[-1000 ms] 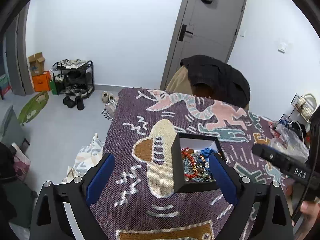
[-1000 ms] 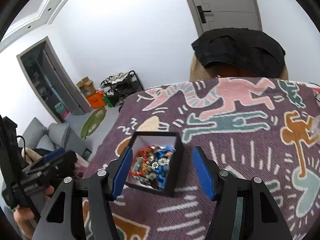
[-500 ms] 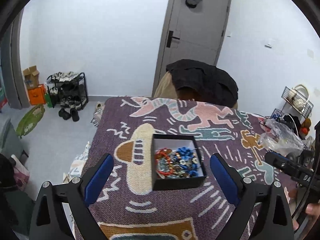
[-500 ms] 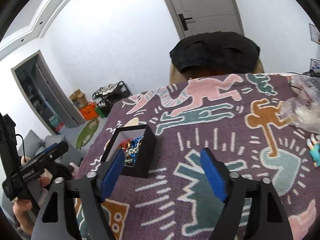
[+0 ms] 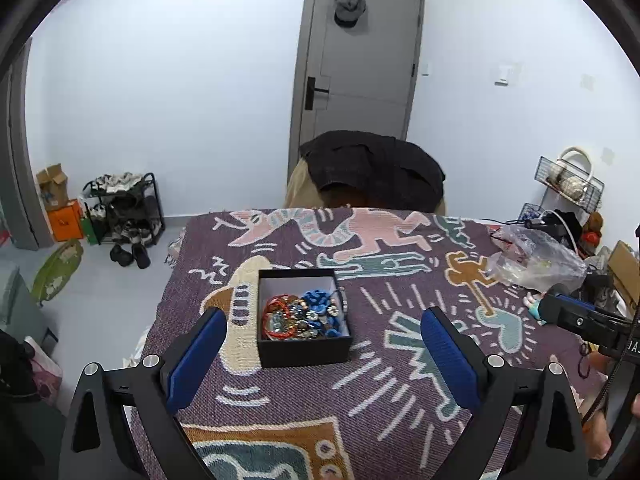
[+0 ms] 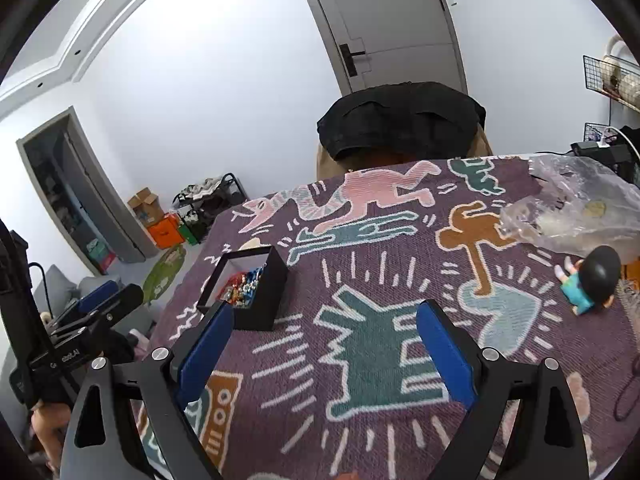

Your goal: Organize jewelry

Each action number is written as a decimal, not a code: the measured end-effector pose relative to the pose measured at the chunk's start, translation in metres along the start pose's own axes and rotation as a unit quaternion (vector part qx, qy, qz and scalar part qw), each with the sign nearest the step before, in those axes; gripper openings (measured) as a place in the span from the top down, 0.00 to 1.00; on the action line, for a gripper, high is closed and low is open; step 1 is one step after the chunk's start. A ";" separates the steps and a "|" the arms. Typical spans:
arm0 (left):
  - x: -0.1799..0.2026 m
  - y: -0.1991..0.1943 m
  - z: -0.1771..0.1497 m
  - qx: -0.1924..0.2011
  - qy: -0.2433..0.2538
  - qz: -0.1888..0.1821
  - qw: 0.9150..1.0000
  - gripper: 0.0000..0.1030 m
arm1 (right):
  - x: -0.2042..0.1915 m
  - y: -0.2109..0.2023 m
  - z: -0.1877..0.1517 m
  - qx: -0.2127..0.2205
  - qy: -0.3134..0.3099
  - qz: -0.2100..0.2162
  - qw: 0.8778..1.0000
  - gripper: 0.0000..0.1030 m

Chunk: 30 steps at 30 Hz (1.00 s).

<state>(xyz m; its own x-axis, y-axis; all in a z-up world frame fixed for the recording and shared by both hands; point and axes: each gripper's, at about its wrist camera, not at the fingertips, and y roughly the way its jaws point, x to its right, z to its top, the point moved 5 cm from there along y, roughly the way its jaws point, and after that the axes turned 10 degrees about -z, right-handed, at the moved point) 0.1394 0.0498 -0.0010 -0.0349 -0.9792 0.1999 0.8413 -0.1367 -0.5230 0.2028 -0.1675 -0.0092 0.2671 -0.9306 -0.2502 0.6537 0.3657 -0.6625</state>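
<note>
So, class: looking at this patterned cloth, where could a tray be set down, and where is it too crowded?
Free: the broad stretch of cloth between the black jewelry box and the doll, in front of the right tongs; also the far strip toward the chair. Crowded: the right edge, with the plastic bag and doll.

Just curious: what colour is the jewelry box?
The box is black outside, white inside; clearest in the left wrist view.
</note>
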 end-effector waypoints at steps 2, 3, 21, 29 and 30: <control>0.006 -0.006 -0.001 0.002 0.004 0.001 1.000 0.04 | 0.002 -0.008 -0.002 0.003 0.000 -0.004 1.000 0.10; 0.010 -0.010 -0.002 0.003 0.007 0.000 1.000 0.04 | 0.004 -0.013 -0.003 0.006 -0.002 -0.004 1.000 0.10; 0.030 -0.052 -0.025 0.032 0.021 0.001 0.999 0.00 | 0.000 -0.043 -0.052 0.004 -0.049 -0.035 0.998 0.00; 0.030 -0.068 -0.035 0.042 0.032 0.006 0.999 0.00 | -0.004 -0.047 -0.058 0.011 -0.057 -0.023 0.998 0.00; 0.030 -0.069 -0.035 0.042 0.031 0.006 0.999 0.00 | -0.005 -0.048 -0.058 0.011 -0.055 -0.020 0.998 0.00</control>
<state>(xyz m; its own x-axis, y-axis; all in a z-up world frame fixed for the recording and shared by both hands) 0.0615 0.0247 0.0125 -0.0559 -0.9884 0.1412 0.8845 -0.1146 -0.4523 0.1290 -0.1814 -0.0174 0.3159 -0.9380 -0.1430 0.6812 0.3291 -0.6540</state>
